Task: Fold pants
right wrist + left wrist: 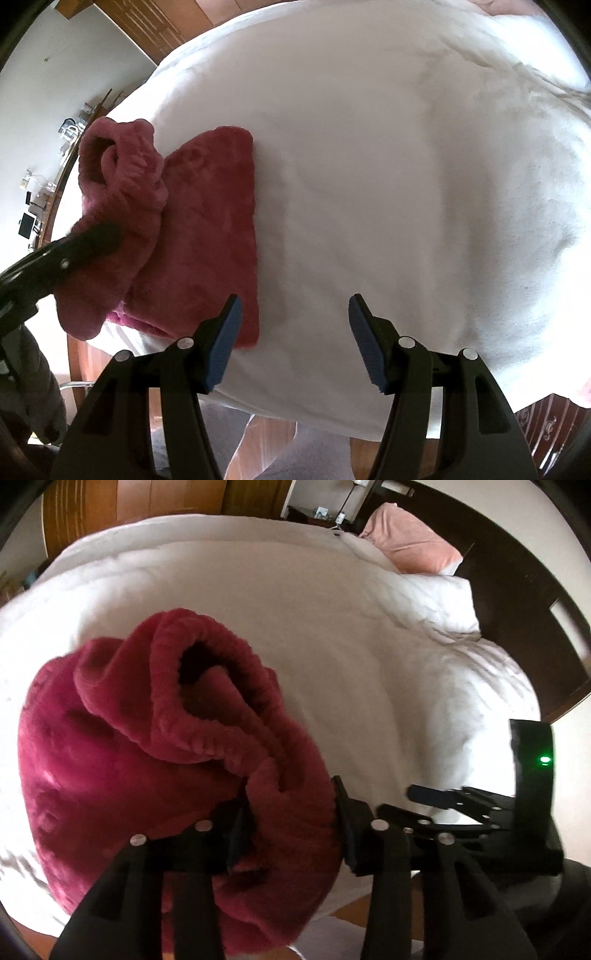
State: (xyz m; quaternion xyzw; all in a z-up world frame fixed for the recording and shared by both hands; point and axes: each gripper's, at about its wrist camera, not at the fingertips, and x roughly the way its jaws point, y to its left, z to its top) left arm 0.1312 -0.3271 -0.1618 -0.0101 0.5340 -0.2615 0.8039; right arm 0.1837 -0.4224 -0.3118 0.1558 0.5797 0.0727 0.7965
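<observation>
Left wrist view: close over pants (pixel 155 738), facing bed's (pixel 332 646) headboard end. Right wrist view: higher, looking down; both share pants, bed.

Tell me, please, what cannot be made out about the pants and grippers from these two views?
- Left gripper pads, left wrist view: buried in the red pants they clamp.
- Pant legs, both views: hidden under the folded bulk.
- Right gripper, open: its fingertips are smeared in the left wrist view.
- Desk clutter, right wrist view: too small to identify.
</observation>
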